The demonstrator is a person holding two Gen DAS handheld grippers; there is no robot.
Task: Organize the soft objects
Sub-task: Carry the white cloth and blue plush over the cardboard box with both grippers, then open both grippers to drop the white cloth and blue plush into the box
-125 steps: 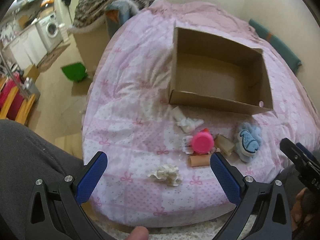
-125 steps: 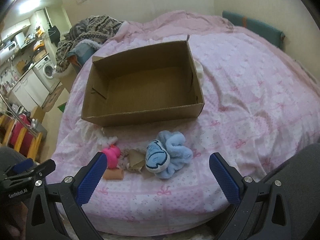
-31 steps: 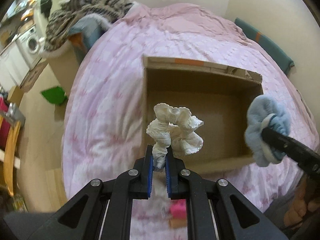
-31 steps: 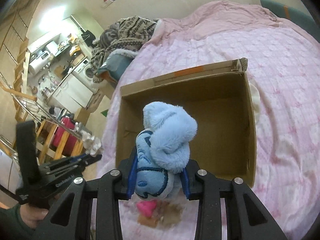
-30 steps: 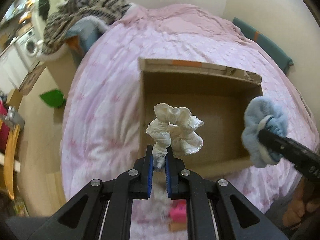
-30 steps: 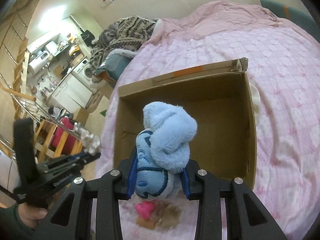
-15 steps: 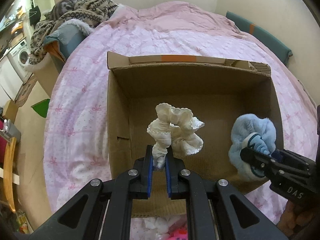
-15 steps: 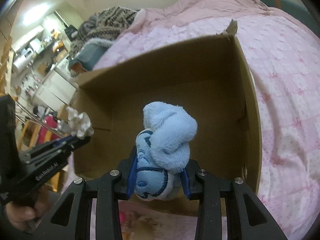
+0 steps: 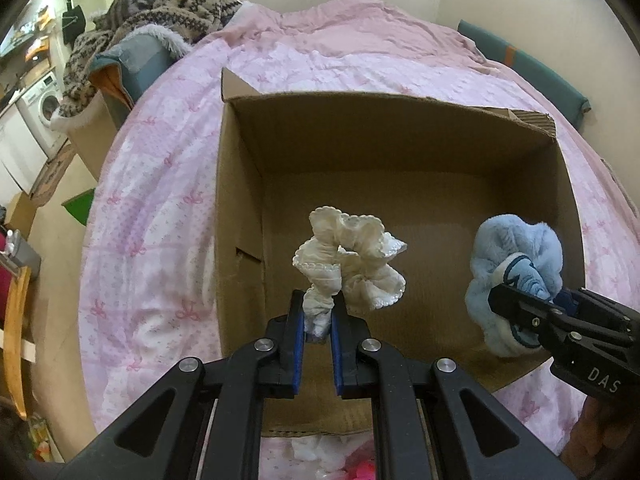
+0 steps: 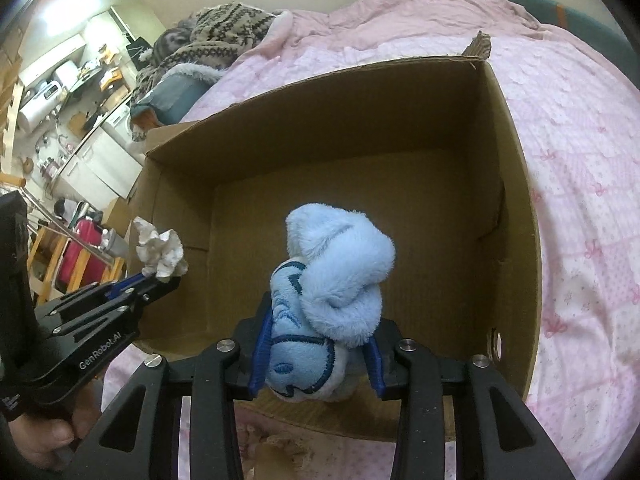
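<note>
Both grippers angled down over the cardboard box (image 9: 240,184): left gripper (image 9: 317,320) jaws clamping white scrunchie (image 9: 352,264), right gripper (image 10: 318,354) jaws opening around blue plush (image 10: 328,292).

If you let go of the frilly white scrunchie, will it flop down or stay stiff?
Probably flop. The white scrunchie is gathered, ruffled cloth, and only one bunched end sits pinched in the left gripper, so it looks soft and squashable. It also seems very light, since that small pinch holds up the whole loop. Dropped into the cardboard box, it should land softly and not roll.
</note>
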